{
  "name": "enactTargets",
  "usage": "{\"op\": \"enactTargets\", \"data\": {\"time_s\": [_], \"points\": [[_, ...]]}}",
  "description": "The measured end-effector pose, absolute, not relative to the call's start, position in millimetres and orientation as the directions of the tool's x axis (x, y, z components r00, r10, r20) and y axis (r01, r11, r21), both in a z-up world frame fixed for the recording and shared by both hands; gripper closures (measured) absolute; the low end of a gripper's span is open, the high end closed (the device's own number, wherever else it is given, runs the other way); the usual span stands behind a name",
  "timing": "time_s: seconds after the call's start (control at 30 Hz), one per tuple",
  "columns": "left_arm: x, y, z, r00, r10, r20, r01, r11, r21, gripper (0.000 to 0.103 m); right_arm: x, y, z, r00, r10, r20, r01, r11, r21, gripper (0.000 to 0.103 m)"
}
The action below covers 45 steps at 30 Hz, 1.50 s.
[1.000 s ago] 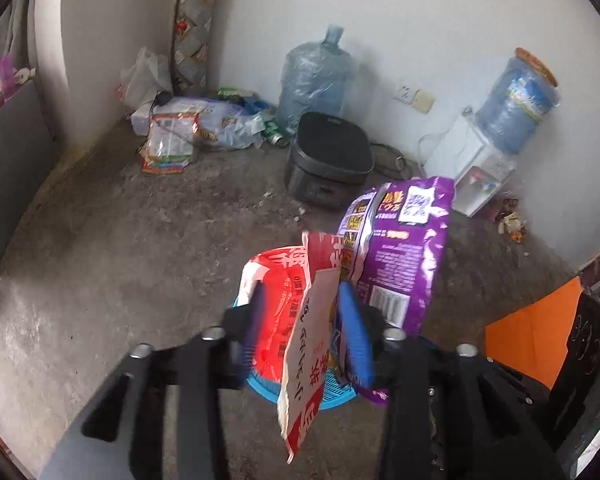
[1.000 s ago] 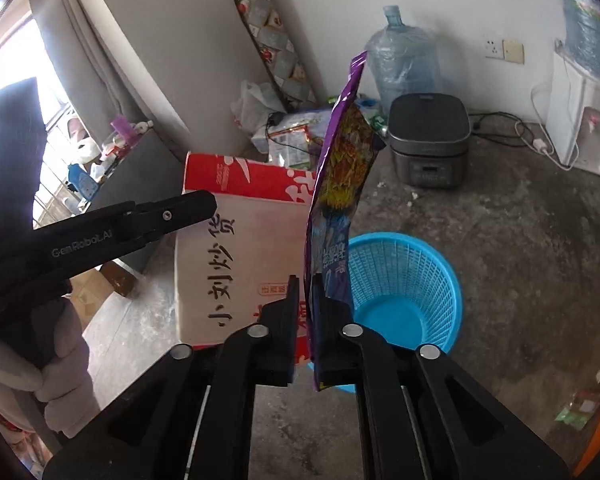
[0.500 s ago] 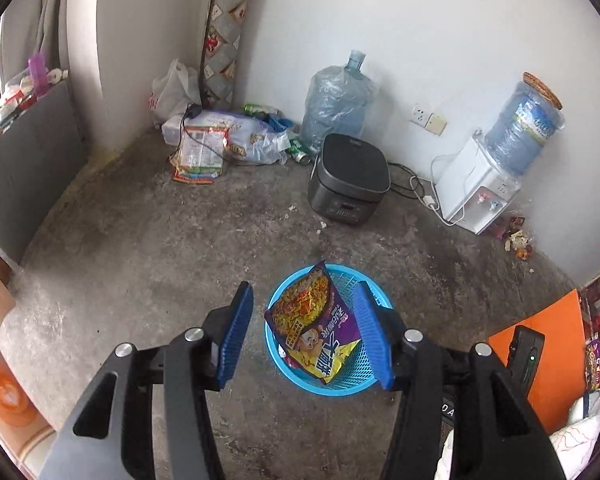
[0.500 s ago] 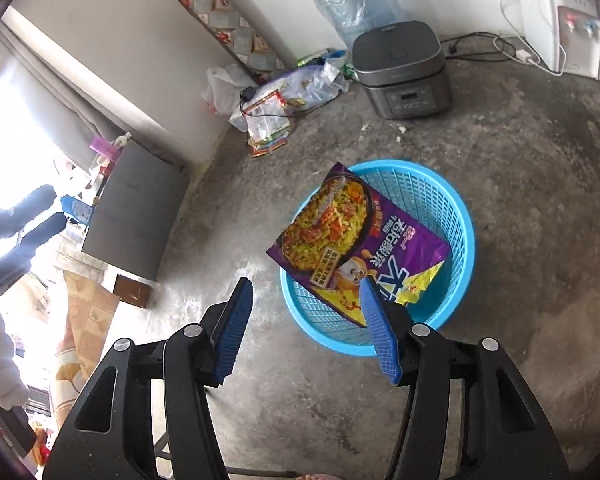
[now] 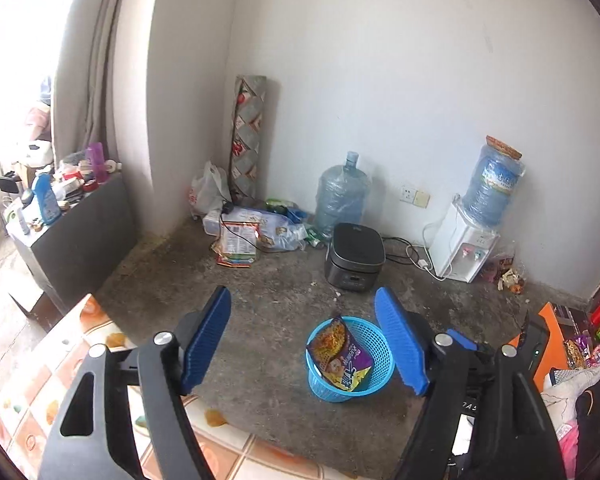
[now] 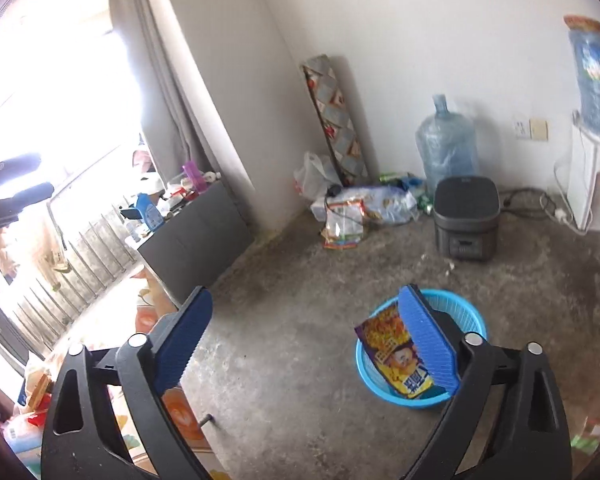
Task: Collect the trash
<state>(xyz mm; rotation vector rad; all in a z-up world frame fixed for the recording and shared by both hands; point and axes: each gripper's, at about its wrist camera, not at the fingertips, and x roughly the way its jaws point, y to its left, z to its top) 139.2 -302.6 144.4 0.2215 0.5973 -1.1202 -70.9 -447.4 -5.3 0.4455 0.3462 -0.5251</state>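
Over on the left of the frame we've got a dark cabinet (image 5: 80,232) cluttered with bottles. Our left gripper (image 5: 304,344) is spreading wider with nothing between its blue pads, same for our right gripper (image 6: 306,344). Lower middle of the left wrist view, the purple snack bag (image 5: 340,356) sits inside the blue basket (image 5: 380,360) on the concrete floor. Right of that, the water dispenser (image 5: 464,248) stands by the wall.
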Motion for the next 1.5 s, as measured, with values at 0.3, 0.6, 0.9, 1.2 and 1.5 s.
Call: {"op": "enactTargets", "data": {"time_s": [0.3,0.6,0.9,1.2,1.5], "points": [[128,-117,182,0.559,-0.713,-0.423,0.746,0.655,-0.119,0.028,-46,-363,29,0.834,-0.419,-0.358,0.45,0.893,0.001,0.008],[112,58,160,0.76,-0.475,-0.443,0.463,0.875,-0.142,0.027,-12,-302,52,0.927,0.051,-0.372,0.046,0.968,0.247,0.008],[98,116,74,0.679,-0.431,-0.595,0.358,0.901,-0.244,0.044,36,-237,28,0.722,0.489,-0.49,-0.174,0.814,0.555,0.019],[116,113,-5,0.505,-0.443,-0.741,0.329,0.892,-0.309,0.079,34,-174,-18,0.46,0.66,-0.594,-0.078,0.697,0.713,0.038],[86,82,-16,0.321,-0.606,-0.728,0.468,0.77,-0.434,0.082,31,-192,-18,0.409,0.671,-0.619,0.007,0.675,0.737,0.039]]}}
